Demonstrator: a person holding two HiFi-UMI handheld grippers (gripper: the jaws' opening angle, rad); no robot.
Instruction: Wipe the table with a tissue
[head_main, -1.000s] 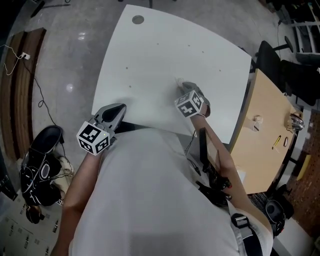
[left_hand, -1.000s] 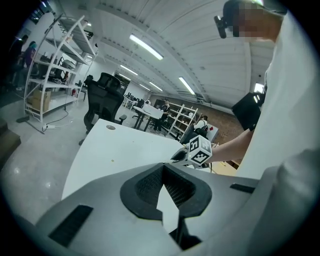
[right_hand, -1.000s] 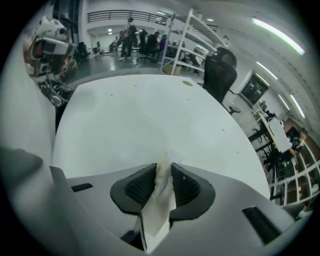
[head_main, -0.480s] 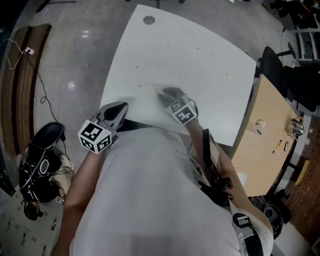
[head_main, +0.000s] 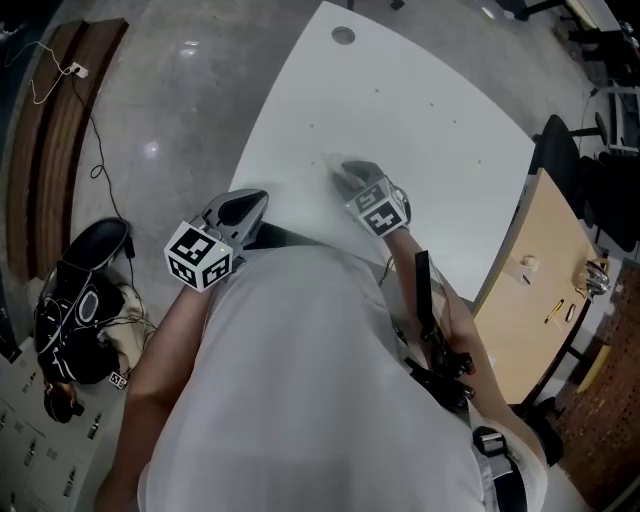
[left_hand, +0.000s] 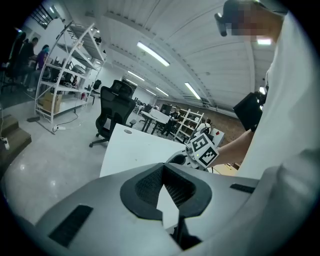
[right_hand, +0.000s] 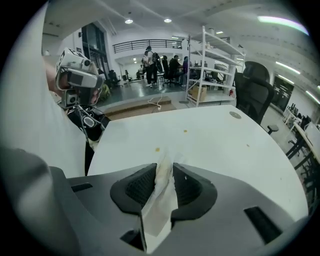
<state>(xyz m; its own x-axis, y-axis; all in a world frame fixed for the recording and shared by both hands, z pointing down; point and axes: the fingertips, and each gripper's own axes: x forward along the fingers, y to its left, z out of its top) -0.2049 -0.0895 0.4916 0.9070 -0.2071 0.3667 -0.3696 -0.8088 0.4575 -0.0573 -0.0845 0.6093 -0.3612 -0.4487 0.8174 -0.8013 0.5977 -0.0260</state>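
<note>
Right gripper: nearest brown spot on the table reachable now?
Likely yes: right gripper, jaws shut on the white tissue, sits just short of the small brown spot; only bare white table between.

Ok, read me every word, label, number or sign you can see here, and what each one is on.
No readable words or numbers in any view.
Marker cube on the left gripper: black-and-white square patterns, no letters.
Marker cube on the right gripper: the same.
Brown cardboard box on the white shelf rack: any print too small to read.
</note>
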